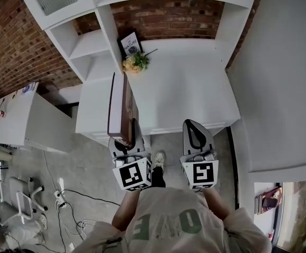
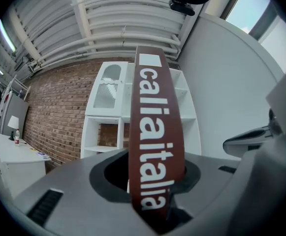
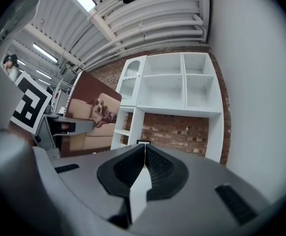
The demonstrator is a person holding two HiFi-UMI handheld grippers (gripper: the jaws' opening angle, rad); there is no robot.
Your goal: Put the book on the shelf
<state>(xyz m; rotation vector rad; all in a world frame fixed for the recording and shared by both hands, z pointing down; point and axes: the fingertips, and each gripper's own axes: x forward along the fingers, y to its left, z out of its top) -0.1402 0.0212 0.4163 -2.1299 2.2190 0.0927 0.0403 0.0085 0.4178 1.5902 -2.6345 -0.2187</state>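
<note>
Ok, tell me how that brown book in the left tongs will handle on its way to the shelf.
The book is probably stiff: it stands straight above the left tongs without sagging. It looks large and thick, so likely heavy and apt to pivot, gripped only at its lower end. Stood on the white shelf, it may tip unless leaned.

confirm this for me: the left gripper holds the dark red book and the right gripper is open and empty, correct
Not quite. The right gripper is empty but not open: the right gripper view shows its jaws closed together with nothing between them. The left gripper does hold the dark red book.
</note>
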